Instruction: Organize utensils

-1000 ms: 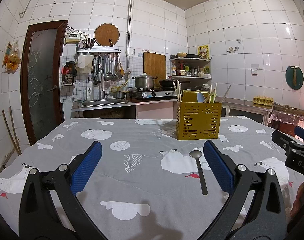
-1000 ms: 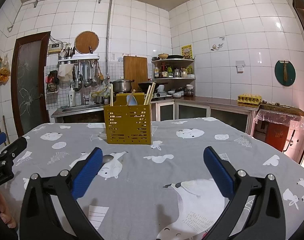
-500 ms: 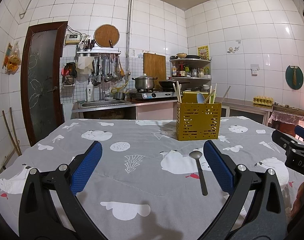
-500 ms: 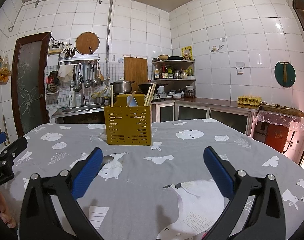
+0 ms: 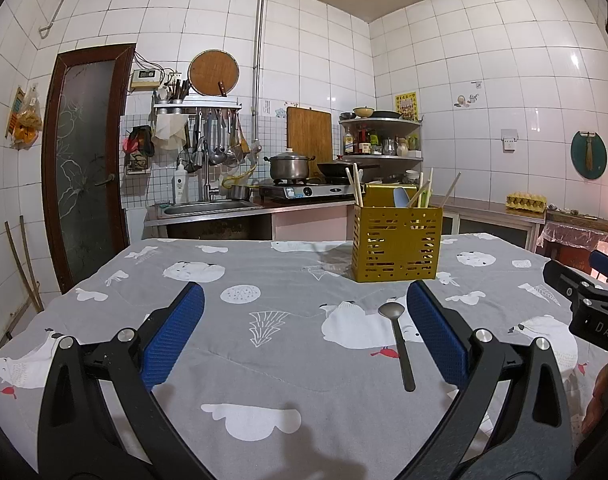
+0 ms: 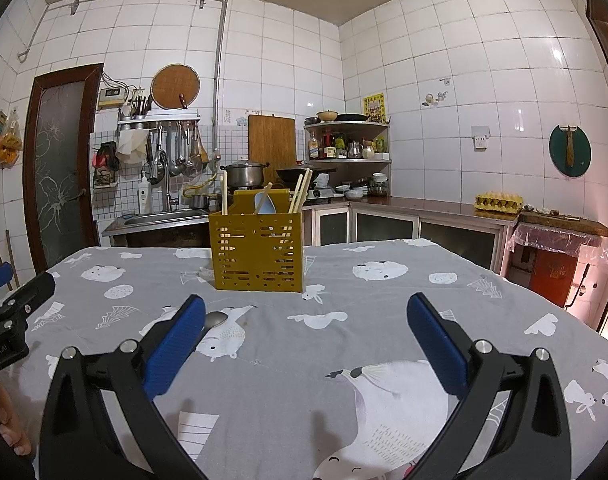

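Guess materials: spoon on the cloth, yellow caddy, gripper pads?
Spoon: likely metal, matte grey bowl with a dull sheen, darker handle. Caddy: thin rigid sheet with punched slots and sharp corners, mustard coat; painted metal or plastic, unclear. Pads: blue, finely textured, probably rubber or printed plastic.

Table w/ gray animal-print cloth, 2 things on it

We've got the table (image 5: 296,364) w/ a yellow slotted utensil caddy (image 5: 397,243) standing upright toward the far side, & a metal spoon (image 5: 398,342) lying flat nearer us, bowl end toward the caddy, well apart from it.
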